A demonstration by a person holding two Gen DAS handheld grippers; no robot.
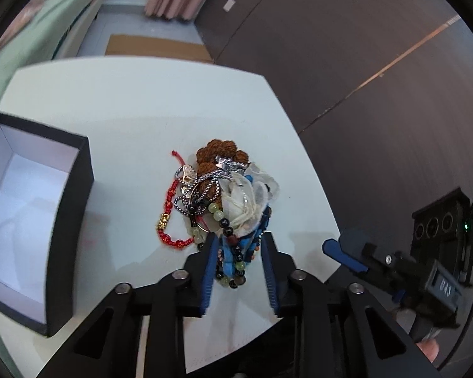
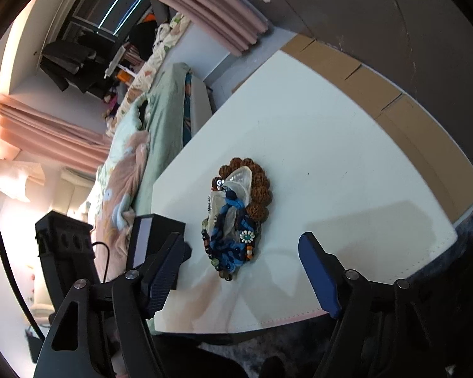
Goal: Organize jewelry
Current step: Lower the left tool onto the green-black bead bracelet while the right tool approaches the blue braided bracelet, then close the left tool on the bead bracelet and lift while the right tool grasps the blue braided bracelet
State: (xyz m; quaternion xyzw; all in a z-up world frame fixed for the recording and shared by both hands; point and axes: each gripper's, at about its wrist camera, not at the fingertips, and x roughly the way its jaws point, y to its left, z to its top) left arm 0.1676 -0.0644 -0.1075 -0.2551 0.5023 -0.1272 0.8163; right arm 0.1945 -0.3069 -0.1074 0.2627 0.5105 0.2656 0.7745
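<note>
L jaws: left gripper (image 1: 239,253) narrowed to a small gap, blue pads either side of the near end of the jewelry pile (image 1: 219,203); blue cord + dark beads sit between the pads; can't tell if pads actually press on them
R jaws: right gripper (image 2: 246,271) wide apart, nothing between them; near end of pile lies just ahead of the gap, pads not touching it
Pile: one tangled heap on the white worktop (image 1: 135,119), roughly mid-surface
Pile contents: brown knobbly bead bracelet (image 1: 219,152) at far end; red bead bracelet (image 1: 170,217) w/ gold charm on the box side; grey-white braided cord (image 1: 201,189) across the middle; pale sheer pouch (image 1: 246,201) on top; green + black bead strands and blue cord at near end by the L jaws
Flower charm: small white-and-teal piece (image 2: 246,236) on pile's near end, seen from right wrist view
Box: black open box (image 1: 63,220) w/ white lining, on worktop well apart from pile, on the red-bracelet side; nothing seen inside
Other gripper: right gripper body shows in left wrist view beyond pile's pouch side, off the worktop edge; a fingertip (image 1: 429,348) under its handle
Surroundings: bed w/ green cover (image 2: 154,119) past worktop on box side; pink curtains (image 2: 211,9) beyond; cardboard strip (image 2: 378,88) along worktop's far edge
</note>
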